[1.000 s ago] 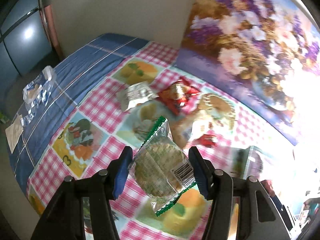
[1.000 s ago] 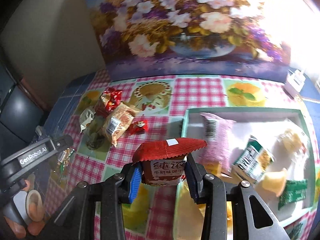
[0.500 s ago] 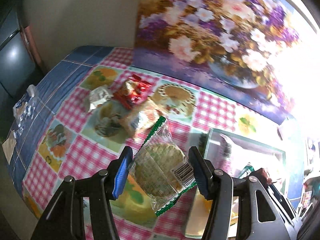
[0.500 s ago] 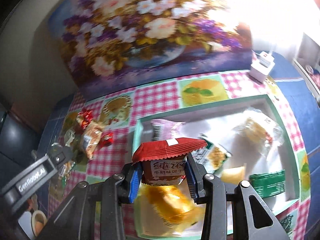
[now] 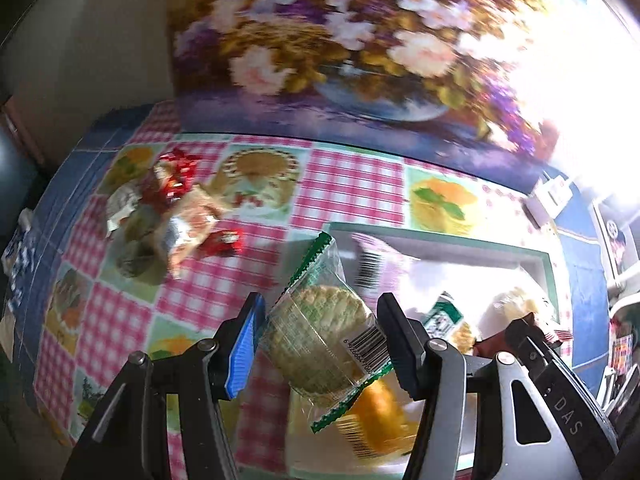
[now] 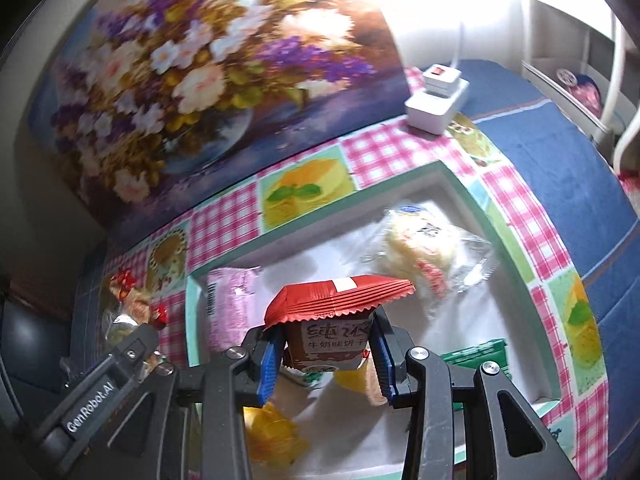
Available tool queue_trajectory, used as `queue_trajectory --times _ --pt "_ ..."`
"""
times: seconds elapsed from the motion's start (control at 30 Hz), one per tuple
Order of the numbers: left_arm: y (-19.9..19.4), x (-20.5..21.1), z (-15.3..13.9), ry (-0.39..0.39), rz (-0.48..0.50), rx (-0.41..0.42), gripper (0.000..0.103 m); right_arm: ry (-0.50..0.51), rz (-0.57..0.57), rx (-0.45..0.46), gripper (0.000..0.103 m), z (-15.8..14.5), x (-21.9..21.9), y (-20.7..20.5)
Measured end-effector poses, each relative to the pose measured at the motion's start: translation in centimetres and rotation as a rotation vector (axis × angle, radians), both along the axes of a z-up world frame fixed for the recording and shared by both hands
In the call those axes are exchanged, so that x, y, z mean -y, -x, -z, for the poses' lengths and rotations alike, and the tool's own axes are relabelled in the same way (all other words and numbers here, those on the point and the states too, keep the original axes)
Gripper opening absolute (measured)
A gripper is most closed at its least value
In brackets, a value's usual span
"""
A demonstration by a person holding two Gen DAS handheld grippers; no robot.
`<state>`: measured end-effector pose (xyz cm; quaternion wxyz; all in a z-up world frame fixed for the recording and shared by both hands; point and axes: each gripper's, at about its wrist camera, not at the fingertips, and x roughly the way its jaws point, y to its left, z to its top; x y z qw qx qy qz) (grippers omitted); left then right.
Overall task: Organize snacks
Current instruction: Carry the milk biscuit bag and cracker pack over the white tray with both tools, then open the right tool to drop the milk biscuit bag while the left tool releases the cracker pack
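My left gripper is shut on a clear, green-edged cracker packet and holds it above the near left corner of the white tray. My right gripper is shut on a red biscuit packet over the same tray, which holds a pink packet, a clear cake packet, a green packet and yellow snacks. A loose pile of snacks lies on the checked cloth left of the tray. The right gripper's body shows in the left wrist view.
A large flower painting leans against the wall behind the table. A white power adapter sits at the back right on the blue cloth. A plastic wrapper lies at the far left table edge. The left gripper's body crosses the right wrist view.
Both grippers have travelled right from the snack pile to over the tray, each keeping its packet. The tray now fills much of both views.
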<state>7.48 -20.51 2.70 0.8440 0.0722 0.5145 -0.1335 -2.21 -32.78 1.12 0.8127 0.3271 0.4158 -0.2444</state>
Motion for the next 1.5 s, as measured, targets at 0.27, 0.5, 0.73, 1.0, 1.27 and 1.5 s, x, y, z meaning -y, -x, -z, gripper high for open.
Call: queue_trajectory --times 0.27,0.5,0.73,1.0,1.27,1.5 --pt "0.4 3.3 1.7 -0.008 0.064 -0.032 0.060 -0.013 0.054 -0.010 0.042 0.5 1.8 1.1" --pt "1.0 4.4 2.1 -0.014 0.097 -0.038 0.060 -0.021 0.067 -0.015 0.042 0.7 2.4 1.3" --pt "1.1 4.7 2.5 -0.015 0.104 -0.057 0.060 -0.039 0.080 -0.024 0.042 1.1 2.7 1.4" --pt "1.4 4.9 2.9 -0.016 0.115 -0.075 0.061 -0.052 0.088 -0.030 0.042 1.4 3.0 1.5" --pt "1.6 4.9 2.9 -0.022 0.125 -0.084 0.062 -0.062 0.091 -0.029 0.042 1.6 3.1 1.6" --pt "1.5 4.8 3.0 -0.030 0.117 -0.093 0.065 -0.070 0.087 -0.033 0.043 1.8 3.2 1.5"
